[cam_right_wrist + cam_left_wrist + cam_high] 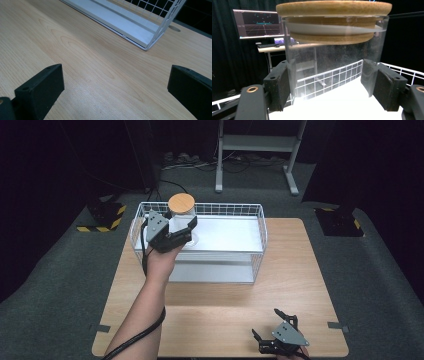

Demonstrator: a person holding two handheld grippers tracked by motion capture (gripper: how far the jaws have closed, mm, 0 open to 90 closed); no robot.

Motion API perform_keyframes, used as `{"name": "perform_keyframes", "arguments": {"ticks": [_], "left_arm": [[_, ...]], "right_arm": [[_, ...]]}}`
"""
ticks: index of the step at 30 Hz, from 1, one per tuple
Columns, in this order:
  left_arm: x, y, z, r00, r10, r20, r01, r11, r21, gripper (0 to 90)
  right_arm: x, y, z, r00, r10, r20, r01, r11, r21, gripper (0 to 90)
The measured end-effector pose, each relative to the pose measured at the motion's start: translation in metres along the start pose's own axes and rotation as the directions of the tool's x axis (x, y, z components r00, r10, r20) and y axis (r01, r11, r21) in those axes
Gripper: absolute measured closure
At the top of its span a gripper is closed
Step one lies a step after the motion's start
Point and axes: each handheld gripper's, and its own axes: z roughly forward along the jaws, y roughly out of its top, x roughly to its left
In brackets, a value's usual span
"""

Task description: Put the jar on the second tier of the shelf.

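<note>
Left tongs (329, 82) clamp the cork-lidded glass jar (332, 47) over the wire basket (260, 227); right tongs (115, 92) gape empty above the bench (82, 62) at five o'clock.

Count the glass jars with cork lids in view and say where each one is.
1. The glass jar with a cork lid stands at the back left of the white wire rack's upper shelf, clamped in the left gripper. Nothing in view could hide another.
</note>
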Motion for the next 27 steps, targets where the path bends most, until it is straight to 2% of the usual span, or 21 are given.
{"name": "perform_keyframes", "arguments": {"ticks": [5,6,14,25,26,27], "left_arm": [[0.001,-0.001,0.003,1.0,-0.003,-0.002,0.003,1.0,0.003,26.0],[0.002,-0.002,0.005,0.9999,-0.016,-0.003,0.016,0.9999,0.002,25.9],[0.002,-0.002,0.009,0.9998,-0.017,-0.006,0.017,0.9999,0.001,25.9],[0.002,-0.002,0.009,0.9998,-0.019,0.005,0.019,0.9998,-0.001,25.6],[0.002,-0.002,0.01,0.9997,-0.022,0.006,0.022,0.9997,0.004,13.2],[0.001,-0.001,0.012,0.9997,-0.021,-0.009,0.021,0.9995,0.025,13.2]], "right_arm": [[0.0,0.0,0.0,1.0,0.003,-0.001,-0.003,1.0,0.001,0.2],[0.0,0.0,0.0,1.0,0.003,0.0,-0.003,1.0,0.001,0.1],[-0.002,0.0,-0.001,0.9998,0.017,-0.004,-0.017,1.0,-0.006,0.2],[-0.001,0.0,0.0,1.0,0.008,-0.003,-0.008,1.0,-0.003,0.2],[-0.001,0.0,0.0,1.0,0.006,-0.004,-0.006,1.0,-0.004,0.1],[-0.001,0.0,0.0,1.0,0.006,-0.004,-0.006,1.0,-0.004,0.1]]}}
